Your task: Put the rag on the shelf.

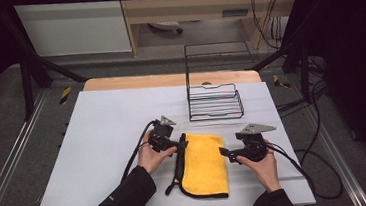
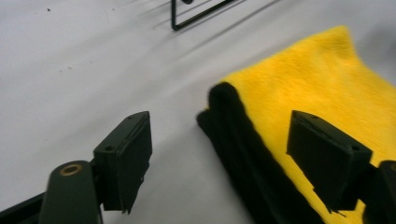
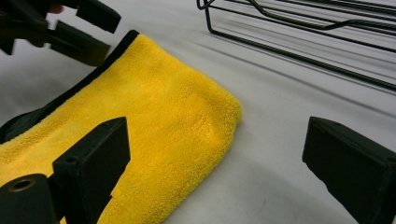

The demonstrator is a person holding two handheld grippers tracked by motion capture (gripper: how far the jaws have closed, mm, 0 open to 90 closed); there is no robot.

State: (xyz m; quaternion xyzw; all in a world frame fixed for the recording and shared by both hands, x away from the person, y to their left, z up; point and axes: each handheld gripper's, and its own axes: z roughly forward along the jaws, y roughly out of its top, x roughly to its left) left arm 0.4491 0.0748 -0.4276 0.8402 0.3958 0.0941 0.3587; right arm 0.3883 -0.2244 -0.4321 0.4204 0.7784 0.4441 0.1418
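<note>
**Folded yellow cloth, both grippers poised at its far corners**

The yellow cloth (image 1: pixel 205 164) lies folded flat on the desk (image 1: pixel 103 135), near the front edge and a little right of centre, its black-trimmed edge (image 1: pixel 179 163) running along the 9 o'clock side. It looks like plush microfibre: light, limp and grippy rather than slick, nothing that could break. I judge it will sag and unfold if lifted from one point, so a hold on a corner or along a doubled edge, pinching all layers, should serve best.

The left gripper (image 1: pixel 181 144) sits at the cloth's 11 o'clock corner, jaws spread wide and holding nothing; in the left gripper view one jaw is over bare desk, the other over the yellow pile, straddling the black edge (image 2: pixel 238 140). The right gripper (image 1: pixel 224 152) waits just off the 3 o'clock side, jaws likewise wide and empty, the cloth's rounded corner (image 3: pixel 229 112) between them in its own view.

The desk top is smooth, matt pale grey, so the cloth may slide a bit when nudged. A black wire basket (image 1: pixel 215 102) stands at 12 o'clock from the cloth, apart from it. Beyond are a dark frame, cables and a grey floor.
</note>
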